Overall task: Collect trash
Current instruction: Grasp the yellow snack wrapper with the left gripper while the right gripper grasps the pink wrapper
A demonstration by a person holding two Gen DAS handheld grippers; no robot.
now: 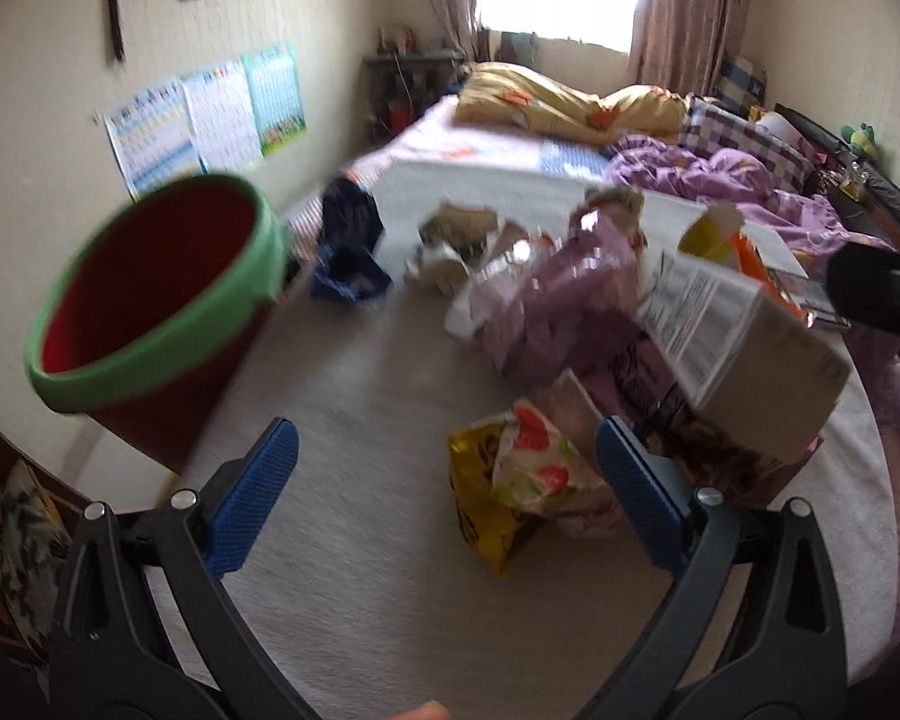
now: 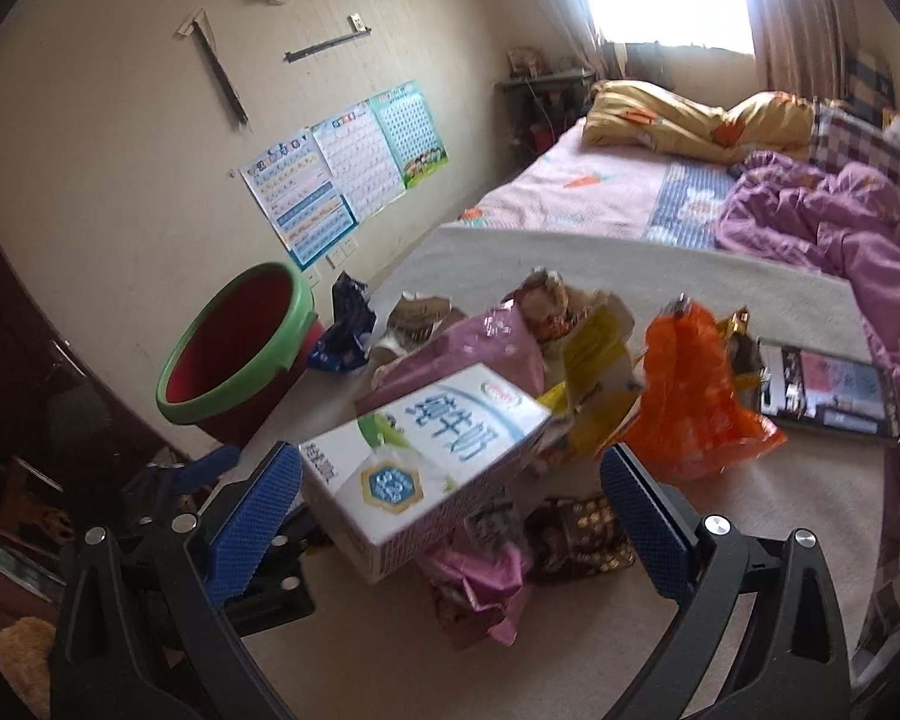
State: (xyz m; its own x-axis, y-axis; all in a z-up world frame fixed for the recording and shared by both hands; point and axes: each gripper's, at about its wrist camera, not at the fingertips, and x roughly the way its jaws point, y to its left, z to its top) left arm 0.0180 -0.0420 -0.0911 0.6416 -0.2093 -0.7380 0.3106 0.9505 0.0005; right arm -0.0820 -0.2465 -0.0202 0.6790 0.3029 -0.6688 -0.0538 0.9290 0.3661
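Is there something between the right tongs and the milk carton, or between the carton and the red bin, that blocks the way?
Nothing visible blocks either path. The right tongs are open, with the milk carton directly ahead of them, on top of the pile. The red bin stands to the left, mouth open; only bare blanket lies between.

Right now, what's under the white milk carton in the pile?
The milk carton rests tilted on a pink plastic bag and a dark patterned wrapper. Anything directly beneath it is covered.
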